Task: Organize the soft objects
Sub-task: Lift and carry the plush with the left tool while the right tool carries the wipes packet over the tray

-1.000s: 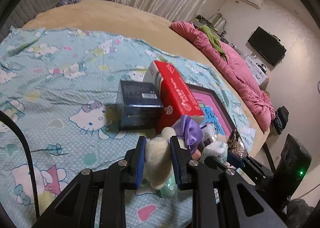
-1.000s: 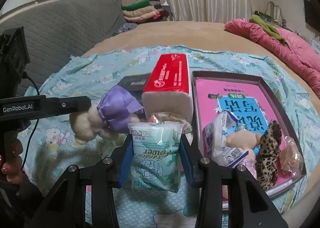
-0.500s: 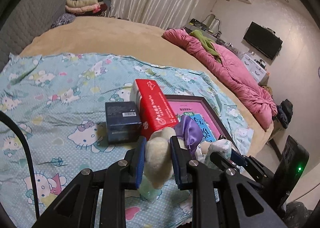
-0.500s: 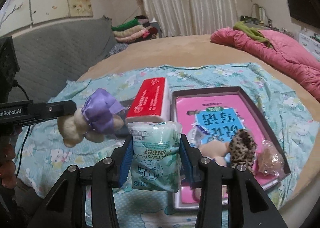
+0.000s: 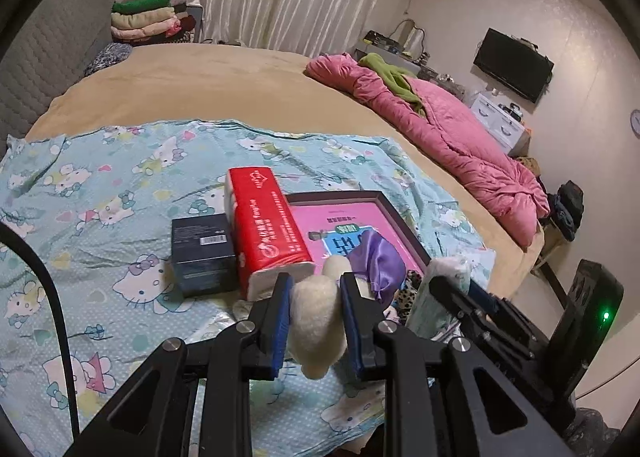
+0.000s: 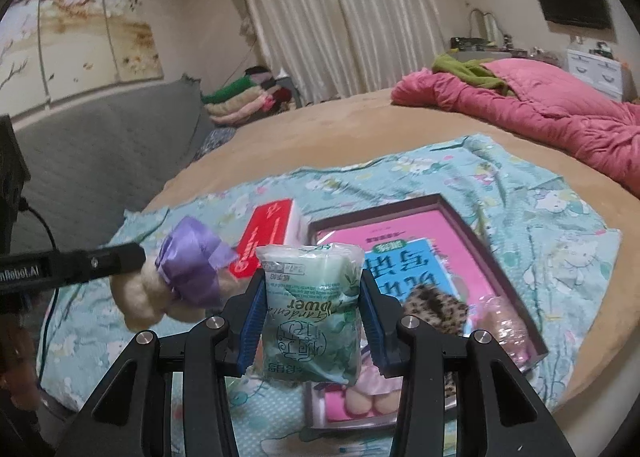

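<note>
Aloft, tilted downward: left gripper [image 5: 314, 311] clamping cream plush toy [image 5: 318, 329], right gripper [image 6: 310, 321] clamping green tissue pack [image 6: 312, 309].

Tan bed [image 5: 224, 81]; cartoon-print sheet [image 5: 100, 193]; pink quilt [image 5: 460, 133]

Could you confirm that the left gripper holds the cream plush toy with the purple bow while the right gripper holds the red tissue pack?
Not quite. The left gripper does hold the cream plush toy, but the right gripper has its jaws closed on the green wet-wipe packet, as the right wrist view shows. The red tissue pack lies on the blue sheet, beside the tray.
</note>
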